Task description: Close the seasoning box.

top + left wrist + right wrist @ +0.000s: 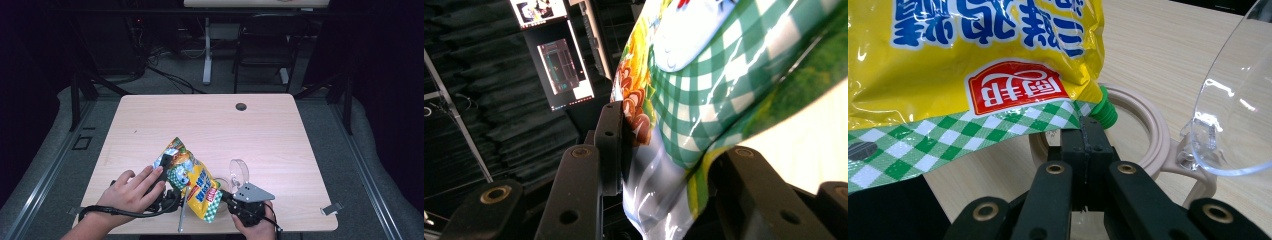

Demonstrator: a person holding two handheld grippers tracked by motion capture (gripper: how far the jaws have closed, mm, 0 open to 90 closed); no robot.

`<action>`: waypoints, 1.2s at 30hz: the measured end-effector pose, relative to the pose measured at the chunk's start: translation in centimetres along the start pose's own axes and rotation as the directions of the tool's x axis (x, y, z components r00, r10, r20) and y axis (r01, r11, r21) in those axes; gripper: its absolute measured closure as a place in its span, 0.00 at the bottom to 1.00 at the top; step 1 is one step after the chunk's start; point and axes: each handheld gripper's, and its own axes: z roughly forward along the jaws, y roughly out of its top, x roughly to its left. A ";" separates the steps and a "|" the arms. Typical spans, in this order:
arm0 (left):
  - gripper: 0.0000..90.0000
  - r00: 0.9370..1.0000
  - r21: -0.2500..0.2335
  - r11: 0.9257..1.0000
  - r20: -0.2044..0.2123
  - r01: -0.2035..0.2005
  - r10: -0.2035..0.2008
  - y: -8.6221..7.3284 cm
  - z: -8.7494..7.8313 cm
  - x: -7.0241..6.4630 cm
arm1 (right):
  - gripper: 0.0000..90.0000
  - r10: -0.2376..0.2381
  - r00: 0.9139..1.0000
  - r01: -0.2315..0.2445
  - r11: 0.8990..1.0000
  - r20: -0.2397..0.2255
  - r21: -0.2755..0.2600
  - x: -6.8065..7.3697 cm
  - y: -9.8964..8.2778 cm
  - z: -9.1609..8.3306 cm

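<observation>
One yellow snack bag [192, 184], one beige ring-shaped holder [1148, 131] with a clear lid [1235, 107], two claws. Bag is held up over the table's [210, 125] near edge, between both claws. Left claw [664, 150], partly open, clamps the bag's upper part. Right claw [1087, 145], jaws fully together, pinches the bag's green-checked bottom edge beside a green spout [1104, 114].

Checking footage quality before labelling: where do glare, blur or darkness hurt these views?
High view: table evenly lit, surroundings nearly black. Left gripper view: white glare streaks on the seasoning bag, background dark. Right gripper view: bag print sharp, clear lid catches highlights, near jaws slightly soft.
</observation>
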 end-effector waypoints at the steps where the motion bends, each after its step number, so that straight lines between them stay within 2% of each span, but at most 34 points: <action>1: 0.72 1.000 0.001 1.000 -0.001 -0.002 0.002 0.0 0.0 0.0 | 1.00 0.001 1.000 -0.001 1.000 -0.001 0.000 0.0 0.0 0.0; 13: 0.72 1.000 -0.006 1.000 0.011 0.007 -0.007 0.2 -0.1 0.1 | 1.00 0.006 1.000 -0.006 1.000 -0.001 -0.002 0.0 -0.1 -0.3; 26: 0.72 1.000 -0.009 1.000 0.005 -0.006 0.006 0.3 -0.3 0.4 | 1.00 0.012 1.000 -0.012 1.000 -0.003 -0.006 0.0 -0.1 -0.4; 27: 0.72 1.000 -0.013 1.000 -0.007 -0.009 0.009 0.3 -0.3 0.4 | 1.00 0.012 1.000 -0.012 1.000 -0.004 -0.006 0.0 -0.1 -0.4; 28: 0.72 1.000 -0.010 1.000 0.006 -0.010 0.010 0.3 -0.3 0.5 | 1.00 0.013 1.000 -0.013 1.000 -0.004 -0.006 0.0 -0.1 -0.4; 36: 0.72 1.000 -0.011 1.000 0.015 -0.002 0.003 0.2 -0.3 0.5 | 1.00 0.015 1.000 -0.015 1.000 -0.005 -0.007 0.0 -0.1 -0.4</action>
